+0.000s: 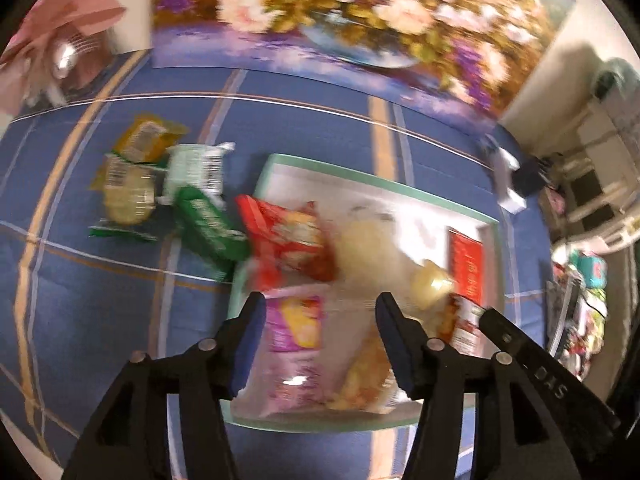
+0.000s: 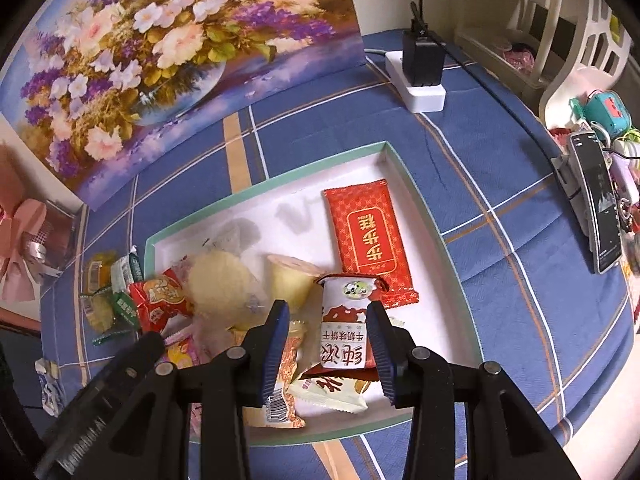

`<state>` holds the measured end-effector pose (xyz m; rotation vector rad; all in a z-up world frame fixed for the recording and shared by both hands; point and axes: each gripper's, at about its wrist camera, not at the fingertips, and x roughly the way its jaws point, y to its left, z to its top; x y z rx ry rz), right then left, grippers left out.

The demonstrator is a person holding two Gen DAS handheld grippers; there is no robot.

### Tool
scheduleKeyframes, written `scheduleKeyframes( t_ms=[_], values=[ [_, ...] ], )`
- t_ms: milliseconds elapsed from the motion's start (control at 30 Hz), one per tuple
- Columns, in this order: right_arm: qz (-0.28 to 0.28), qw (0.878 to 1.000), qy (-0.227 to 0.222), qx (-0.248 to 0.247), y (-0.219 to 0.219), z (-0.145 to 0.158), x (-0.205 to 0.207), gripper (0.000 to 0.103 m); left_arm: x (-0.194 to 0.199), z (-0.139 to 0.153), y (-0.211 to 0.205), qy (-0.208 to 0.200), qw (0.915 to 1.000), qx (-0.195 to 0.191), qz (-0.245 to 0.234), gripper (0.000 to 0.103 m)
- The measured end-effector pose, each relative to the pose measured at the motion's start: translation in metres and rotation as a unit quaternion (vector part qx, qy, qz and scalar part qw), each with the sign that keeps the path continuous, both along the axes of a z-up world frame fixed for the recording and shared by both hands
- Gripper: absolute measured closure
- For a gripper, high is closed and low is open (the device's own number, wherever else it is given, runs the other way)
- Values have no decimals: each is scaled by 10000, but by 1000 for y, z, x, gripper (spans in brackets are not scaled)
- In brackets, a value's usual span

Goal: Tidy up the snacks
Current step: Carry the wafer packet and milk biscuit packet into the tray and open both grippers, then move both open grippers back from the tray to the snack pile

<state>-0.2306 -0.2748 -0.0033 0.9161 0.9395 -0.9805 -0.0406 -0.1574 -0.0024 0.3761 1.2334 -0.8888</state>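
Note:
A white tray with a green rim (image 1: 372,182) (image 2: 404,168) lies on the blue checked cloth and holds several snack packs. My left gripper (image 1: 322,334) is open and empty, above a pink pack (image 1: 294,344) at the tray's near end. A red pack (image 1: 288,236) lies across the tray's left rim. A green pack (image 1: 208,226), a white pack (image 1: 196,168) and yellow packs (image 1: 132,168) lie on the cloth left of the tray. My right gripper (image 2: 328,344) is open over a red-and-white biscuit pack (image 2: 346,320), jaws on either side, not touching it. A flat red pack (image 2: 370,236) lies behind.
A flower painting (image 2: 160,52) leans at the back. A white power strip with a black charger (image 2: 420,72) sits at the back right. A phone on a stand (image 2: 596,204) and clutter stand at the right edge. A pink bow box (image 2: 28,248) stands at the left.

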Motion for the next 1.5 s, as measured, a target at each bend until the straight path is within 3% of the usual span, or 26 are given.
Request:
scheduleKeyframes(
  t_ms=[133,267,333,600,767,1167,1500],
  values=[
    [211,9997,84,38,6,-5,12,58,20,-3,9,-318,9982,292,410,42],
    [515,9986,111,34,15,-9,31,49,39,-5,22,-536,9950,455,703,37],
    [639,9979,103,-7,20,-10,39,43,46,-3,28,-632,9936,452,820,24],
    [906,9957,-9,-204,33,-8,58,15,65,1,41,-943,9887,506,1051,11],
    [930,9951,-90,-311,36,-4,62,1,74,2,47,-1038,9871,482,1123,10],
    [980,9945,-83,-347,41,-6,74,0,108,6,68,-1100,9824,220,1497,7],
    [1427,9876,-354,-555,57,-4,115,0,143,7,84,-737,9827,-65,1700,7]
  ],
)
